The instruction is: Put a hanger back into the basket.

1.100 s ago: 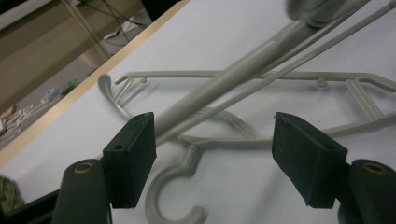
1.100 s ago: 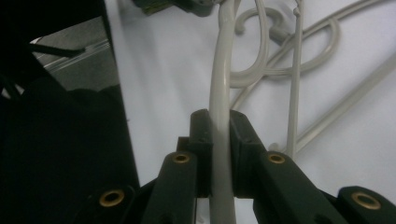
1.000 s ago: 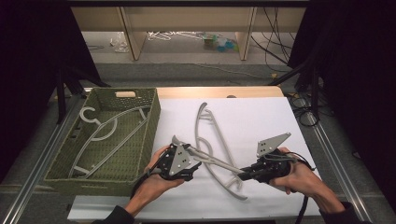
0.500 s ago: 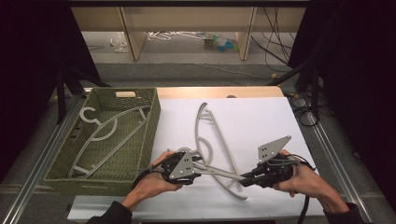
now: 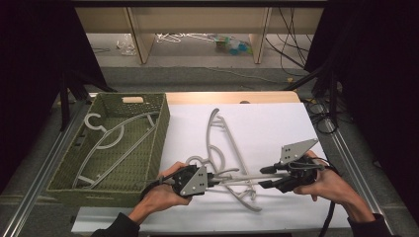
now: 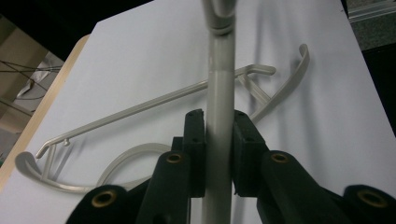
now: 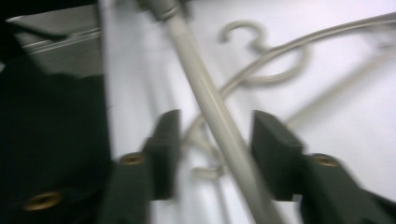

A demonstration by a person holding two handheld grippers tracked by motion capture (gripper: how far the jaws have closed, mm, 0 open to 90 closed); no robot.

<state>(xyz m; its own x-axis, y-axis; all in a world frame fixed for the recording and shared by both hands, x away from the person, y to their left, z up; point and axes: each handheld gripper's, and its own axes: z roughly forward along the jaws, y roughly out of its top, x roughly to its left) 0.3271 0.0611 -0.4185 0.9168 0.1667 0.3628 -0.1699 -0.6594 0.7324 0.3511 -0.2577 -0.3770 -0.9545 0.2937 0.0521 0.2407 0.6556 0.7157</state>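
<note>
A grey hanger bar (image 5: 237,177) runs level between my two grippers above the white sheet (image 5: 276,128). My left gripper (image 5: 213,178) has just been closing and is shut on it; the left gripper view shows the pads (image 6: 196,140) pressed against the bar (image 6: 219,93). My right gripper (image 5: 262,177) has just been opening. In the right gripper view, blurred, the bar (image 7: 219,126) passes between the jaws of the right gripper (image 7: 215,119) with gaps on both sides. Another grey hanger (image 5: 222,143) lies flat on the sheet beneath.
A green woven basket (image 5: 163,128) stands at the left of the table with grey hangers (image 5: 116,143) lying in it. The table's front edge is close under both hands. Cables hang at the far right.
The left jaws went from wide open to closed on the bar. The right jaws, which were clamped on it, have spread apart. Both hands have stayed nearly in place.
</note>
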